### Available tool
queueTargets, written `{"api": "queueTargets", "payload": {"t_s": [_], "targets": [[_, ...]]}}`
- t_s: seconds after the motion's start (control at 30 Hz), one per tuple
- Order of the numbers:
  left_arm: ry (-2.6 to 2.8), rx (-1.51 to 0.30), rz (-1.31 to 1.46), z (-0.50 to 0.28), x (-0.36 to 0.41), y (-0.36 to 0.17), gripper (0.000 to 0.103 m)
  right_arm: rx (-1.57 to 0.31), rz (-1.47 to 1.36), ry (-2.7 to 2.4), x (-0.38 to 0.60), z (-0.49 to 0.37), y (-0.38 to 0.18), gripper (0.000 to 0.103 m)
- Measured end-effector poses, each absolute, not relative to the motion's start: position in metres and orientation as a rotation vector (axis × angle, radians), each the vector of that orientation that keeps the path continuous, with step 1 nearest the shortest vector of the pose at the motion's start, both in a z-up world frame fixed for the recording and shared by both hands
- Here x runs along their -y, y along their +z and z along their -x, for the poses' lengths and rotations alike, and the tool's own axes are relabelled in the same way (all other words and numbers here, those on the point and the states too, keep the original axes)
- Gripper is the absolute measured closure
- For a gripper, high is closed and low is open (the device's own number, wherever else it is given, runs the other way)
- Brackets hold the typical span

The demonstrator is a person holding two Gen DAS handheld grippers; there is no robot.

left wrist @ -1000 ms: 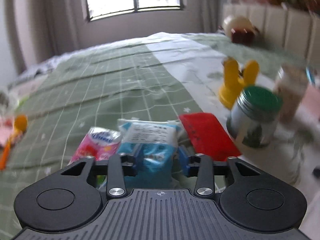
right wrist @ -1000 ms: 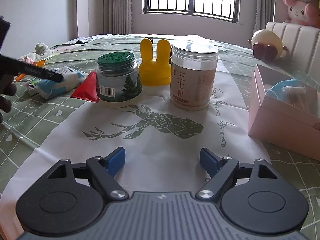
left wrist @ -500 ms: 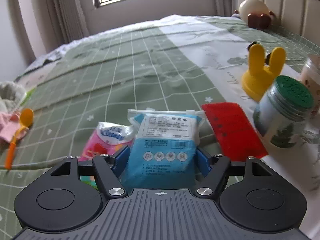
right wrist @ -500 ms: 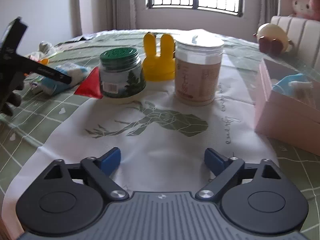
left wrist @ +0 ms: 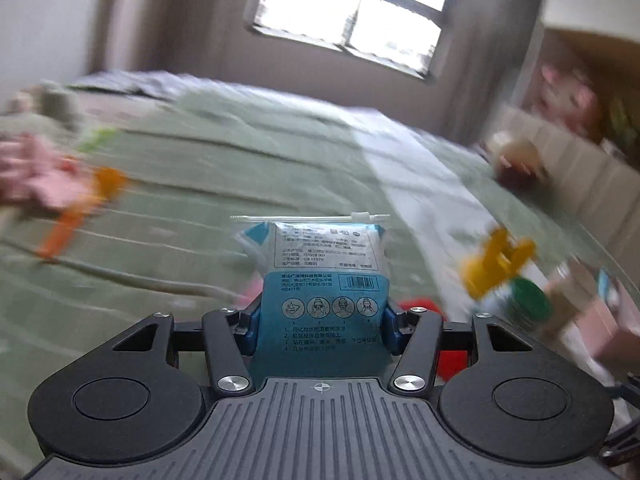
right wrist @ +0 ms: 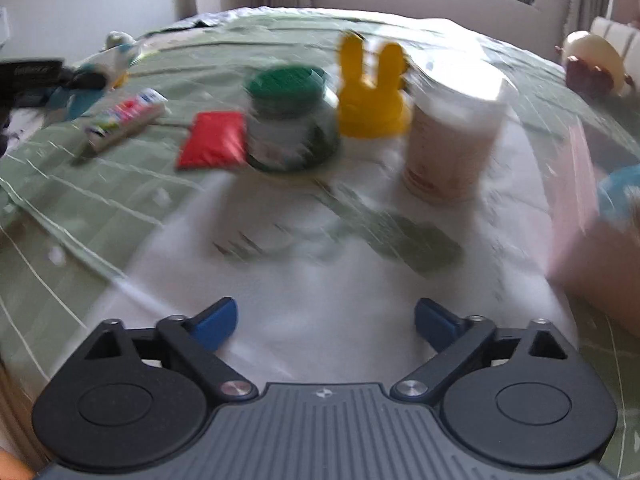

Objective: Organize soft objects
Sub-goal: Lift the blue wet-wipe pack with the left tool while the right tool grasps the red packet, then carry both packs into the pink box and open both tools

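My left gripper [left wrist: 321, 330] is shut on a blue and white mask pack [left wrist: 320, 276] and holds it raised above the green bedspread. In the right wrist view the left gripper [right wrist: 60, 80] shows at the far left, lifted, with the pack's blue edge under it. A pink tissue pack [right wrist: 126, 118] and a red pouch [right wrist: 212, 146] lie on the bedspread. My right gripper [right wrist: 326, 322] is open and empty over the white cloth. A pink box [right wrist: 596, 224] with a blue item inside stands at the right.
A green-lidded jar [right wrist: 290, 120], a yellow rabbit toy [right wrist: 372, 92] and a tall clear jar [right wrist: 454, 136] stand in a row. An orange spoon [left wrist: 76, 216] and pink cloth [left wrist: 36, 176] lie at the left. An egg-shaped plush [right wrist: 592, 62] sits far right.
My left gripper has closed on the mask pack and lifted it off the bed, uncovering the tissue pack. The right gripper has risen and tilted; both views are blurred by motion.
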State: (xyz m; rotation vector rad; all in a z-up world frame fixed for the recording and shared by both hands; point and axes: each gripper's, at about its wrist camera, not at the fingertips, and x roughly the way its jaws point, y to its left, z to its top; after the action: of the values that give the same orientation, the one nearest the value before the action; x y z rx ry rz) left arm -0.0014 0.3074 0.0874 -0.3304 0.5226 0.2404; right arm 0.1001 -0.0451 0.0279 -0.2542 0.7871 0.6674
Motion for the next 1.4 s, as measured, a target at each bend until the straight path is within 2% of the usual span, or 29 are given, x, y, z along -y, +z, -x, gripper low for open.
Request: {"api": "queueTargets", "payload": {"t_s": [0.2, 0.33, 0.4, 0.47, 0.6, 0.73, 0.87, 1.0, 1.03, 1.07, 1.13, 1.4], "targets": [[0.401, -0.498, 0.353, 0.050, -0.348, 0.085, 0.044, -0.725, 0.213, 0.784, -0.052, -0.101, 0.079, 0.008], [0.394, -0.513, 0.413, 0.077, -0.367, 0.073, 0.044, -0.708, 0.285, 0.802, -0.109, -0.121, 0.098, 0.008], [0.381, -0.513, 0.454, 0.088, -0.375, 0.066, 0.044, -0.780, 0.366, 0.831, -0.134, -0.141, 0.099, 0.008], [0.366, -0.502, 0.484, 0.096, -0.380, 0.060, 0.044, -0.913, 0.478, 0.847, -0.161, -0.167, 0.094, 0.013], [0.328, -0.462, 0.552, 0.110, -0.381, 0.050, 0.044, -1.090, 0.567, 0.782, -0.192, -0.214, 0.080, 0.014], [0.276, -0.452, 0.562, 0.110, -0.378, 0.047, 0.044, -1.175, 0.588, 0.705, -0.203, -0.242, 0.059, 0.014], [0.260, -0.452, 0.561, 0.107, -0.381, 0.043, 0.044, -1.238, 0.615, 0.687, -0.209, -0.253, 0.039, 0.031], [0.281, -0.456, 0.588, 0.107, -0.388, 0.035, 0.044, -1.266, 0.592, 0.696, -0.205, -0.257, 0.032, 0.031], [0.284, -0.458, 0.597, 0.106, -0.389, 0.033, 0.044, -1.265, 0.584, 0.697, -0.204, -0.257, 0.033, 0.034], [0.288, -0.460, 0.605, 0.105, -0.391, 0.032, 0.044, -1.260, 0.576, 0.698, -0.202, -0.256, 0.034, 0.045], [0.293, -0.463, 0.610, 0.102, -0.392, 0.032, 0.044, -1.247, 0.578, 0.713, -0.201, -0.252, 0.041, 0.057], [0.254, -0.432, 0.491, 0.061, -0.376, 0.079, 0.044, -1.067, 0.498, 0.779, -0.176, -0.235, 0.118, 0.058]]}}
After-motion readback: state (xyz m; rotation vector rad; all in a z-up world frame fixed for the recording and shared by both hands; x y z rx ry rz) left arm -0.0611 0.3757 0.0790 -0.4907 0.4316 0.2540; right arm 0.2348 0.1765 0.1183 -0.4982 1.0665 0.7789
